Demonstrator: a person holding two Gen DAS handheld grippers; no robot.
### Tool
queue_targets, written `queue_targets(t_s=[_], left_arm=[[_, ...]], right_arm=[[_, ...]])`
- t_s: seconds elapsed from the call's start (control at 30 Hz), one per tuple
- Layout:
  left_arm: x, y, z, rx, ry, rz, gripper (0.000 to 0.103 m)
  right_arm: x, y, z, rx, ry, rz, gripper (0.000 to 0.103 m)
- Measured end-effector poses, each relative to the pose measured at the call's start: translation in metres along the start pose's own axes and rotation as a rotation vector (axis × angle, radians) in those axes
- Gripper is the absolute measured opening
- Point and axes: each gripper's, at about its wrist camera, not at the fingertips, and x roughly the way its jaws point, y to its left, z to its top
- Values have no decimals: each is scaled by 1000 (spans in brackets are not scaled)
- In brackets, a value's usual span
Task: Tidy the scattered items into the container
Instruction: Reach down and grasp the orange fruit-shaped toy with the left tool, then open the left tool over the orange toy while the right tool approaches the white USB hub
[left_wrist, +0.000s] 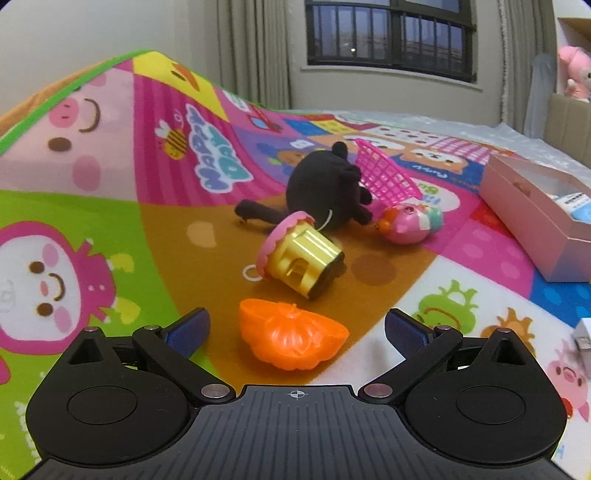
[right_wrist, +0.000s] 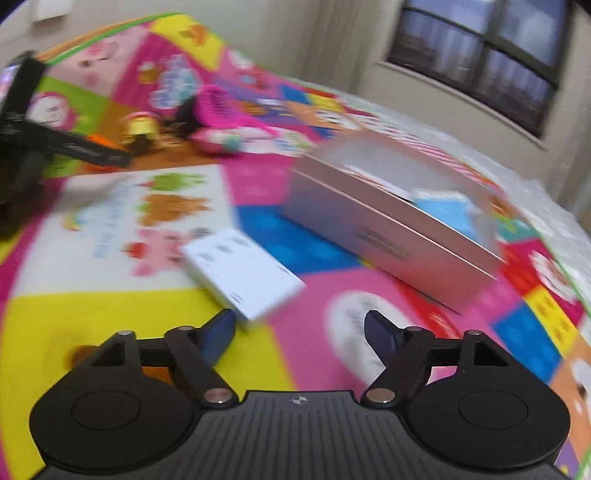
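My left gripper (left_wrist: 295, 328) is wide open around the orange toy (left_wrist: 291, 341), gripping nothing. My right gripper (right_wrist: 300, 328) (blurry view) looks open, empty, near the white box (right_wrist: 242, 271); the pink box (right_wrist: 395, 225) sits beyond.

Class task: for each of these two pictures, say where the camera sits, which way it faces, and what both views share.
Left wrist: on the left gripper, facing the orange toy; open fingers show.
Right wrist: on the right gripper, facing the white box and pink container; open fingers show, blurred.
Shared: play mat, pink container, toy pile.
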Motion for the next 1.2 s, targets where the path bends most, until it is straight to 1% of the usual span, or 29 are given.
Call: queue_targets(t_s=[0.03, 0.07, 0.1, 0.13, 0.2, 0.23, 0.3, 0.37, 0.43, 0.5, 0.57, 0.6, 0.63, 0.67, 0.7, 0.77, 0.87, 0.93, 1.0, 1.13, 1.17, 1.2], left_arm=[[0, -1, 0, 6, 2, 10, 88], [0, -3, -1, 15, 11, 20, 68], [0, -4, -2, 17, 22, 24, 65], [1, -5, -3, 17, 26, 26, 65], [-2, -9, -5, 31, 12, 41, 64], [-4, -10, -5, 32, 8, 43, 63], [-11, -13, -6, 8, 3, 14, 63], [-22, -22, -9, -13, -2, -59, 63], [-35, -36, -13, -12, -11, -139, 63], [-48, -56, -19, -3, -18, -237, 63], [-57, -73, -26, 10, -21, -315, 66], [-60, -82, -31, 19, -18, -340, 67], [-60, -88, -34, 28, -15, -350, 74], [-60, -94, -39, 39, -13, -349, 82], [-59, -96, -42, 52, -18, -340, 85], [-60, -99, -47, 67, -28, -316, 97], [-61, -94, -54, 43, -31, -311, 101], [-60, -90, -57, 30, -36, -322, 102], [-62, -90, -56, 33, -41, -316, 103], [-65, -100, -58, 73, -43, -243, 103], [-66, -101, -60, 77, -49, -228, 103], [-66, -100, -60, 75, -51, -225, 103]], right_arm=[[0, -4, -3, 26, -6, -34, 84], [1, -8, -6, 46, -14, -48, 86], [1, -11, -9, 64, -22, -54, 88], [2, -13, -12, 80, -29, -57, 90], [5, -16, -18, 96, -44, -81, 103], [7, -16, -21, 108, -50, -99, 103], [10, -19, -22, 130, -49, -88, 103], [11, -23, -23, 152, -50, -71, 103], [12, -28, -24, 177, -44, -50, 103], [12, -31, -25, 199, -38, -31, 103], [13, -32, -24, 212, -33, -19, 103], [14, -32, -24, 214, -32, -17, 103], [14, -31, -24, 214, -30, -18, 103], [15, -30, -24, 212, -27, -19, 103], [15, -30, -23, 210, -24, -20, 103], [17, -30, -23, 208, -14, -18, 103], [19, -37, -23, 255, 1, 17, 103], [20, -45, -25, 311, 7, 51, 103], [19, -47, -25, 329, 17, 63, 103], [21, -38, -16, 272, 55, 24, 103], [18, -38, -13, 274, 59, 19, 103], [14, -38, -11, 287, 48, 37, 103]])
